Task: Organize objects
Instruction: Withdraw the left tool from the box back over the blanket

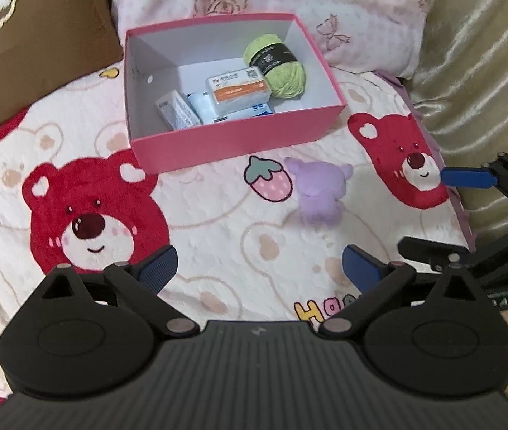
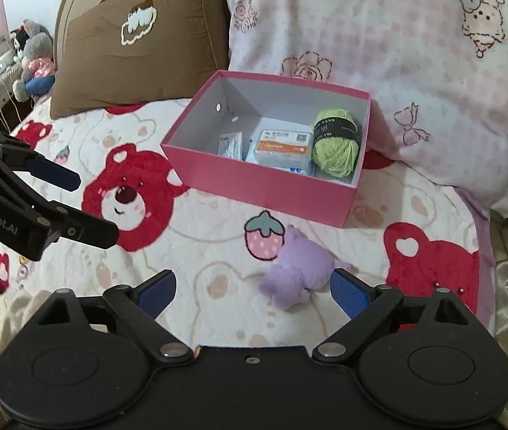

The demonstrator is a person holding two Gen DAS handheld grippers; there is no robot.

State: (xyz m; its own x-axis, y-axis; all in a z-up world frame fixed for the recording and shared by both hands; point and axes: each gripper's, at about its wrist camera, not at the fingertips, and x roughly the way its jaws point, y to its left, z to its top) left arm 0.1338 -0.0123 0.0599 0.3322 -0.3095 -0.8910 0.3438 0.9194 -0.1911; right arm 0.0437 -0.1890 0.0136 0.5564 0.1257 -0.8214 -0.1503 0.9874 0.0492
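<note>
L gripper (image 1: 259,272) jaws wide, nothing between, R gripper (image 2: 253,290) likewise, both tilted down

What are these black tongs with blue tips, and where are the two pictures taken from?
They are hand-held grabbing tools; a person carries one in each hand, each with its own camera looking along its fingers. One picture is from the left tongs, the other from the right tongs. Both stand open and hold nothing. On the bear-print blanket lies a purple plush toy, outside the pink box, which already holds green yarn and some small packets.
</note>
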